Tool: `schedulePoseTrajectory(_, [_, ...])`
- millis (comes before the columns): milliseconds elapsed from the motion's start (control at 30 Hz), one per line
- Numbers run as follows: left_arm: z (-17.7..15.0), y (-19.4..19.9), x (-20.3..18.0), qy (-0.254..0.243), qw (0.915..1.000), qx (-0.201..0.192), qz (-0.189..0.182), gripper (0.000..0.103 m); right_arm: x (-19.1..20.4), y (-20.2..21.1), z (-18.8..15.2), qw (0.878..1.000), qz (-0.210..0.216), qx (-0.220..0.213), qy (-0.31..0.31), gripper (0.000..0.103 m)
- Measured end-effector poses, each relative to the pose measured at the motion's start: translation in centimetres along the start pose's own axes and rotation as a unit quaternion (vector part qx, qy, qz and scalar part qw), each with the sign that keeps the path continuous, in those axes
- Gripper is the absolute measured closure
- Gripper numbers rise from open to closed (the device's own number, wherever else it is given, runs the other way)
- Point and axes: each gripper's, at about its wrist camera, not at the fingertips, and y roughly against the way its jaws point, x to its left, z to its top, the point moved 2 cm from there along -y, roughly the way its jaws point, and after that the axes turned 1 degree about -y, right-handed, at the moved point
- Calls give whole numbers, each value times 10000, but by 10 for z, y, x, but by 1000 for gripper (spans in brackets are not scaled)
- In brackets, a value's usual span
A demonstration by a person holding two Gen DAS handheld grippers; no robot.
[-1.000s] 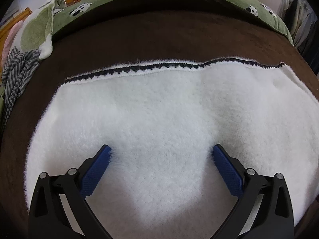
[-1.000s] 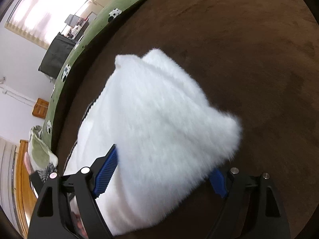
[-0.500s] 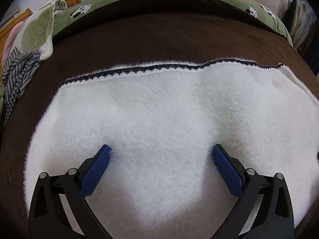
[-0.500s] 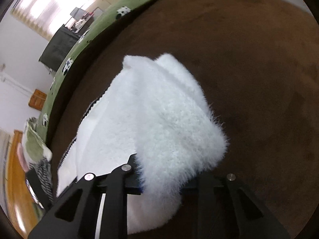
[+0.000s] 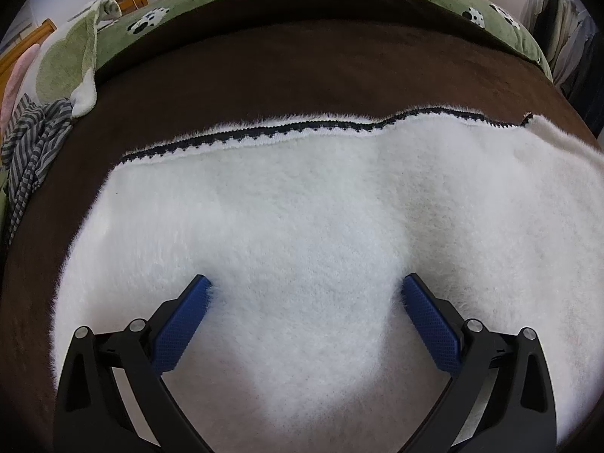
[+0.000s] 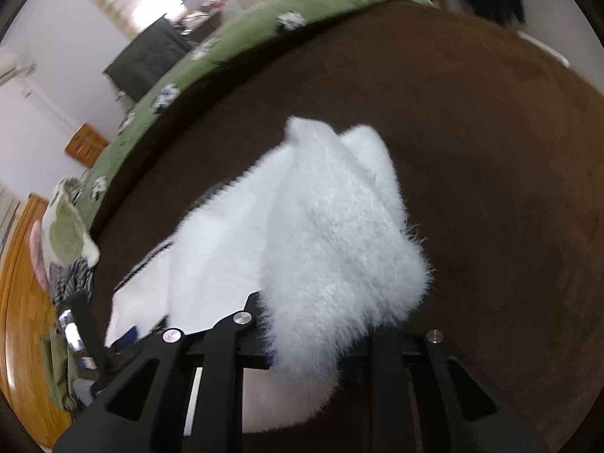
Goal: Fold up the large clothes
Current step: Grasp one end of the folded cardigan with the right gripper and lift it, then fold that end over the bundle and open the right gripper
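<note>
On the brown bed blanket (image 6: 490, 151), the right claw (image 6: 302, 355) is pinching the fuzzy white sweater's (image 5: 302, 207) sleeve (image 6: 339, 245); the left claw (image 5: 305, 287) is resting wide apart. Thin grip is risking slippage.

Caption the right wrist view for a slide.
Right gripper, jaws shut on a fluffy white sweater, lifting its end off the brown blanket.

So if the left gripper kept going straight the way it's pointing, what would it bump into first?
Most likely the fluffy white sweater. The left gripper points down at it with its jaws open, their tips seemingly already sinking into the fuzz, and nothing lies between.
</note>
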Motion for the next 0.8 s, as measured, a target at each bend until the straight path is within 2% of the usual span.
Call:
schedulePoseTrajectory(200, [6,26,17,38,9999,93,-93,7,72,28,8,9926,243,-357,1134,84])
schedulePoseTrajectory(300, [2,54,39,156,9998,-83,35,7,108,32,4,9848,403,-379,1646,84])
schedulePoseTrajectory(400, [-6,73,69,404,9990,-86,176,7,141,35,-3,9750,561,-345,2122,84])
schedulePoseTrajectory(533, [-30,88,113,855,9953,2,453,7,180,34,-16,9641,797,-277,2516,84])
schedulePoseTrajectory(667, [-61,94,152,1330,9887,247,641,7,226,33,-36,9455,982,-220,3097,84])
schedulePoseTrajectory(800, [-92,108,182,1662,9820,303,848,7,271,17,-74,9245,1123,-20,3642,84])
